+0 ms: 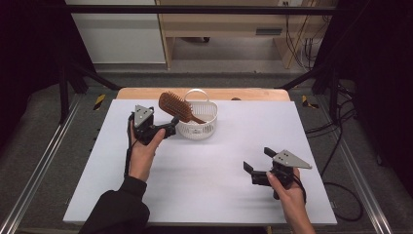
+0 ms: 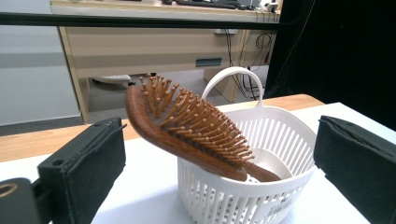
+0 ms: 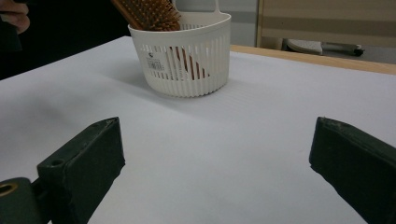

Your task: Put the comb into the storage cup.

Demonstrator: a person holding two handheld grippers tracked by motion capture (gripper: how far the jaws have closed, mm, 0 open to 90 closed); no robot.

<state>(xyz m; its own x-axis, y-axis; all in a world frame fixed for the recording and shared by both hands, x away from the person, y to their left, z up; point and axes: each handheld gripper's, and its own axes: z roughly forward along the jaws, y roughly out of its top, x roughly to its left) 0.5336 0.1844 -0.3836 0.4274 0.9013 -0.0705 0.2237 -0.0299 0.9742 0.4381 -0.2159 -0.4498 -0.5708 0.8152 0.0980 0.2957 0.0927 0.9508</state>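
At table's far end, about 12 o'clock of centre:
Basket (image 1: 197, 127): white, slotted, with loop handle; stood upright on the white table (image 1: 204, 190).
Hairbrush (image 1: 175, 106): brown wood; handle down inside basket, head leaned out over rim toward 10 o'clock, bristles up. Seen close in left gripper view (image 2: 187, 126), bristles facing camera's upper right.
Left gripper (image 1: 168, 130): held at 9 o'clock of basket, just beside it, aimed at 3 o'clock; jaws spread wide, nothing between them, clear of brush and basket alike. Grey plate on top.
Right gripper (image 1: 256, 165): at table's 4 o'clock, well apart from basket, pointed toward 10 o'clock; jaws parted wide and empty over bare table surface.
Basket in right gripper view (image 3: 184, 56): stood at 11 o'clock, label on wall, brush handle visible through slots.
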